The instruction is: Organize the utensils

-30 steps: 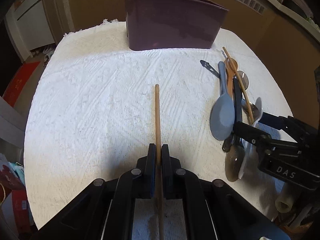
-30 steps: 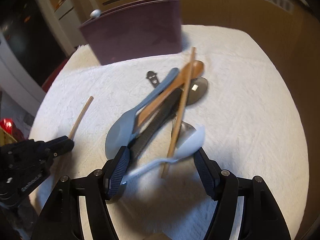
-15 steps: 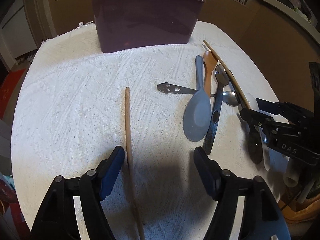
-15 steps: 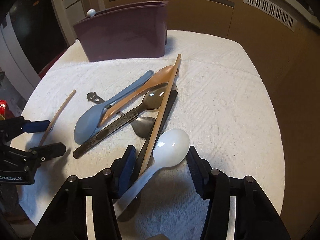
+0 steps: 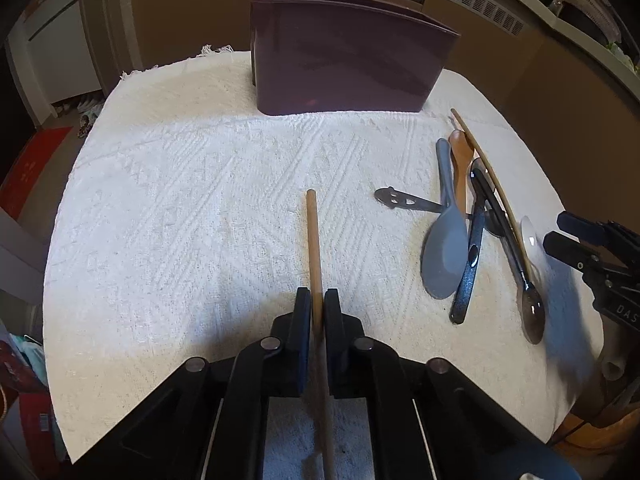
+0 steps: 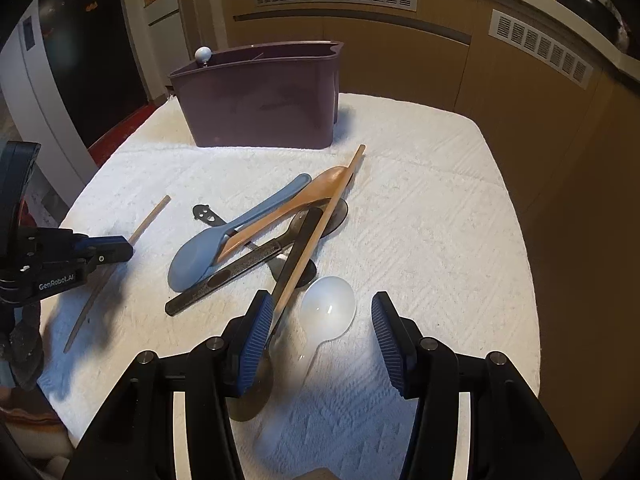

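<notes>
Left hand-held gripper [image 5: 317, 308]: pressed together, pinching single chopstick [image 5: 313, 240] mid-shaft, tip toward maroon holder [image 5: 344, 68].
Right hand-held gripper [image 6: 320, 320]: spread, nothing pinched; white spoon [image 6: 328, 312] lying between jaws.
Utensil pile [image 6: 256, 236]: blue spoon, wooden spoon, second chopstick, dark metal pieces, crossed and overlapping, near the holder.
Risks: thin chopstick may pivot in grip; lifting white spoon may drag overlapping chopstick.
Surface: bench under white textured towel [image 5: 192, 208].
Room: brown cabinets with vents, dim.
</notes>
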A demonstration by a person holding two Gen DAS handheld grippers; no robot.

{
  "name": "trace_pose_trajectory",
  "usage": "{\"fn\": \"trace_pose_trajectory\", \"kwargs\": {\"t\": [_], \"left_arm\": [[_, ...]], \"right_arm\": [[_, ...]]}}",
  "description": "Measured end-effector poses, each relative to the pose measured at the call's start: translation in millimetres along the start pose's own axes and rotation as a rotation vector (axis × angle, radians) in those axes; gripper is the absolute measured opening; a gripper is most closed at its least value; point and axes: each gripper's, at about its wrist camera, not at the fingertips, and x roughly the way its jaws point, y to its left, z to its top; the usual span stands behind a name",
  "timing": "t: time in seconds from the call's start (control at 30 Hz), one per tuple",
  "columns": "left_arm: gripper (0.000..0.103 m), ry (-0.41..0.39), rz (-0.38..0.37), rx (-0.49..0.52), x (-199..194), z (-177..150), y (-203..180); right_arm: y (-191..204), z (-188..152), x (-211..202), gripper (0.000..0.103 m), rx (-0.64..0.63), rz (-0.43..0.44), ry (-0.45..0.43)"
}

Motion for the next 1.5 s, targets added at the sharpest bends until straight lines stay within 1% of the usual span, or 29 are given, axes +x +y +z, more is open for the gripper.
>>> {"fn": "trace_pose_trajectory", "kwargs": {"t": [0.1,0.2,0.27,0.33,0.47,0.57,0.7,0.8,0.9,0.97,1.03,1.1,1.13,1.17,1.2,1.27,1.3,1.33,1.37,1.4,1.43,1.5], "left_arm": [[0.004,-0.028,0.028,0.009,-8.7,-2.4,1.5],[0.004,-0.049,0.032,0.006,-18.2,-3.4,2.7],[0.004,-0.067,0.029,0.000,-25.5,-2.7,3.4],[0.004,-0.085,0.030,-0.002,-32.1,-2.2,2.9],[0.004,-0.125,0.027,0.000,-47.1,0.1,-0.4],[0.004,-0.161,0.021,0.013,-59.2,3.5,-4.4],[0.004,-0.203,0.011,0.018,-72.5,8.0,-4.8],[0.004,-0.231,0.007,0.011,-81.7,9.1,0.7],[0.004,-0.257,0.001,-0.001,-89.9,8.8,7.5],[0.004,-0.275,-0.005,-0.007,-95.0,7.9,11.0],[0.004,-0.288,-0.011,-0.018,-98.2,6.6,14.8],[0.004,-0.295,-0.015,-0.033,-99.7,4.5,19.7],[0.004,-0.298,-0.014,-0.040,-100.4,3.5,21.8],[0.004,-0.299,-0.015,-0.047,-101.0,2.2,23.8],[0.004,-0.301,-0.013,-0.053,-101.7,0.7,25.8],[0.005,-0.304,-0.008,-0.061,-103.4,-2.1,28.2],[0.004,-0.307,-0.007,-0.063,-104.4,-3.7,28.2],[0.004,-0.310,-0.004,-0.064,-105.8,-5.3,27.5],[0.004,-0.314,-0.002,-0.064,-107.5,-6.8,26.1],[0.004,-0.317,-0.002,-0.063,-108.9,-7.8,24.3],[0.004,-0.321,-0.002,-0.060,-110.7,-8.5,22.0],[0.005,-0.330,0.000,-0.046,-114.9,-10.4,15.4]], "right_arm": [[-0.3,2.0,0.4,0.052,0.003,-0.004,-0.003],[-2.7,2.4,3.4,0.051,0.016,0.010,0.002],[-4.3,1.3,3.5,0.046,0.020,0.010,0.007],[-5.7,0.8,3.2,0.045,0.023,0.014,0.009],[-8.0,0.4,-1.1,0.045,0.038,0.020,0.004],[-3.8,4.4,-5.0,0.045,0.040,0.055,0.001],[25.4,16.4,-5.0,0.045,0.019,0.122,0.001],[56.0,23.0,4.6,0.045,0.025,0.133,-0.010],[74.4,30.0,27.1,0.045,0.082,0.063,0.022],[81.9,34.9,39.3,0.045,0.119,0.041,0.031],[91.5,39.4,48.3,0.045,0.118,0.010,0.034],[105.3,43.0,58.2,0.044,0.076,-0.041,0.039],[110.2,43.7,59.6,0.041,0.051,-0.073,0.038],[114.1,43.9,60.6,0.035,0.031,-0.102,0.045],[113.9,43.7,61.2,0.033,0.021,-0.105,0.050],[111.7,41.2,57.9,0.026,-0.007,-0.097,0.064],[108.4,38.6,55.1,0.025,-0.014,-0.088,0.069],[103.7,34.5,49.4,0.020,-0.019,-0.069,0.067],[98.5,32.0,41.8,0.011,-0.022,-0.049,0.053],[93.9,29.0,32.6,0.005,-0.025,-0.039,0.037],[89.1,26.4,24.2,0.002,-0.029,-0.036,0.027],[80.3,21.1,6.0,0.000,-0.030,-0.021,-0.002]]}}
